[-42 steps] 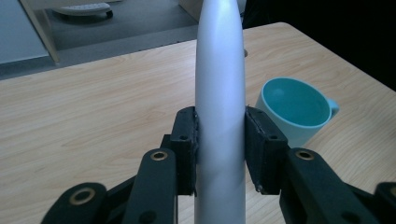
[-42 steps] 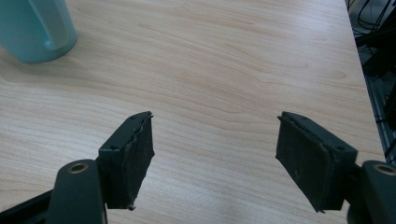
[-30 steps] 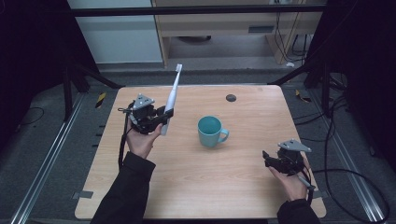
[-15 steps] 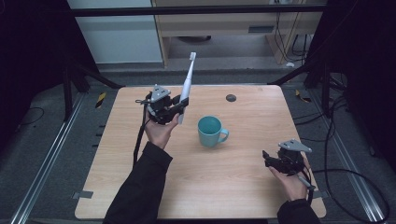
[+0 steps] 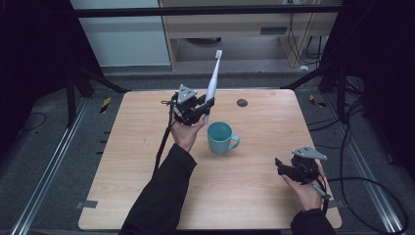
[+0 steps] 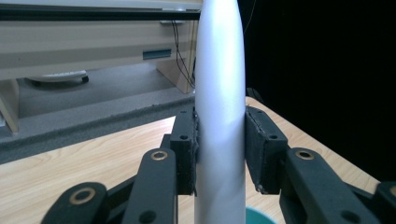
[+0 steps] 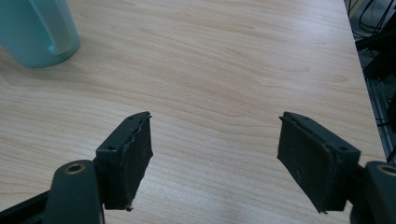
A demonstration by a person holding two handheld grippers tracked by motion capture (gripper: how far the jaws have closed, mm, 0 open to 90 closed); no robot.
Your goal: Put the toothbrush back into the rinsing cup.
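Here the left tongs (image 5: pixel 204 105) are gripping an upright toothbrush (image 5: pixel 213 78) beside the mug (image 5: pixel 220 137); the right tongs (image 5: pixel 284 168) are gaping over bare surface (image 5: pixel 254 196) near its edge.

Desk (image 5: pixel 147 196) evenly lit from overhead, surroundings near black on both sides of the high view, and only soft, short shadows under the left tongs (image 5: pixel 201 108) and the right tongs (image 5: pixel 280 166). Left gripper view: toothbrush handle (image 6: pixel 219 116) between the pads shows a pale sheen and is slightly soft, background right of it pure black. Right gripper view is sharp on the wood grain ahead of the pads, with a faint bright patch near the bottom edge.
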